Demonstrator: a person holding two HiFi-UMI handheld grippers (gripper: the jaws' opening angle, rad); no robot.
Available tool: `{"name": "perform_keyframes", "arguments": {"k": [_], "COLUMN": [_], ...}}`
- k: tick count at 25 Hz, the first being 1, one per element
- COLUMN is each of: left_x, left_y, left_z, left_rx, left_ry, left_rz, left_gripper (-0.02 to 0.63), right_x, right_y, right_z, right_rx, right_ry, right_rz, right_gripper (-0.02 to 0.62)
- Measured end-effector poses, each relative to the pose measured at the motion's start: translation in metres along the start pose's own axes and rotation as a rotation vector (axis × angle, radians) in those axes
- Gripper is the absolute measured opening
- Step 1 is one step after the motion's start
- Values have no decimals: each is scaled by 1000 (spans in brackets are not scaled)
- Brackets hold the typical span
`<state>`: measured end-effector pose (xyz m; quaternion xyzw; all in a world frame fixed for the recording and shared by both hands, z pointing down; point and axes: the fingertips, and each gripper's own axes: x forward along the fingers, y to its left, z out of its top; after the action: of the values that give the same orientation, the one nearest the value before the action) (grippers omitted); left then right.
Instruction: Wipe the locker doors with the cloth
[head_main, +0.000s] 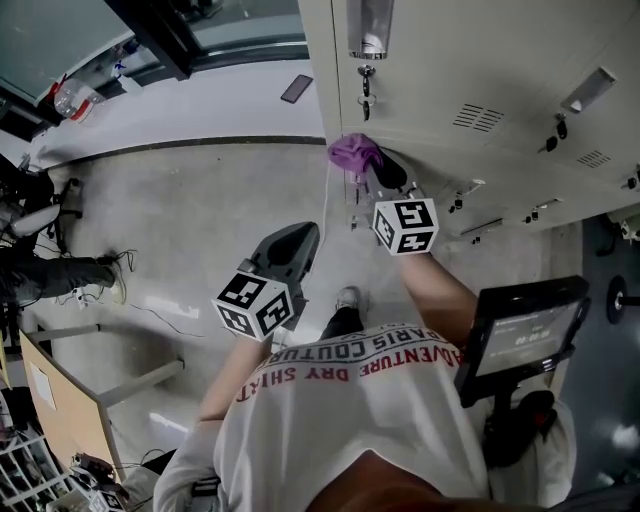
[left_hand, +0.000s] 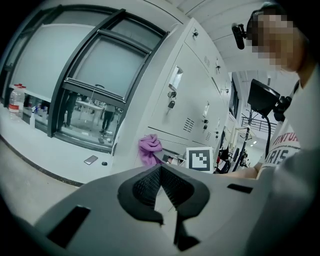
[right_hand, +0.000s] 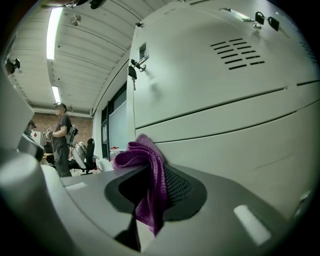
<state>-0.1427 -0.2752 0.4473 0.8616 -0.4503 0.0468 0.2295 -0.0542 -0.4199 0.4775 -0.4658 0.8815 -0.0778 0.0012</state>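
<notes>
From above, the right gripper (head_main: 378, 166) is up at the bank of lockers (head_main: 450, 70), with the purple cloth (head_main: 355, 153) bunched at its tip, low on the end door below a hanging key (head_main: 366, 88). The left gripper (head_main: 298, 236) hangs well clear of the lockers, over the floor.

In the left gripper view, the left gripper (left_hand: 160, 171) has its pads meeting at the tips with nothing between them. The cloth (left_hand: 150, 148) shows beyond, at the lockers (left_hand: 190, 100).

In the right gripper view, the right gripper (right_hand: 155, 172) is clamped on the cloth (right_hand: 136, 152). One fold droops between the pads, and the bunched end sits just beside the locker door (right_hand: 225, 100), near a horizontal seam.
</notes>
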Motion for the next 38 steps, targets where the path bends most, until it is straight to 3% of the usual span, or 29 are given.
{"name": "perform_keyframes", "arguments": {"k": [13, 29, 38], "left_x": [17, 13, 10], "left_y": [-33, -41, -43], "left_z": [-12, -19, -23], "left_rx": [4, -2, -2], "left_ry": [27, 39, 41], "left_rz": [-54, -55, -49], "left_gripper": [2, 2, 2], "right_x": [-61, -131, -138], "right_y": [-83, -174, -185], "right_z": [6, 17, 14], "right_rx": [3, -9, 2], "right_ry": [-13, -32, -38], "right_rz": [-160, -370, -389], "right_gripper": [72, 71, 72]}}
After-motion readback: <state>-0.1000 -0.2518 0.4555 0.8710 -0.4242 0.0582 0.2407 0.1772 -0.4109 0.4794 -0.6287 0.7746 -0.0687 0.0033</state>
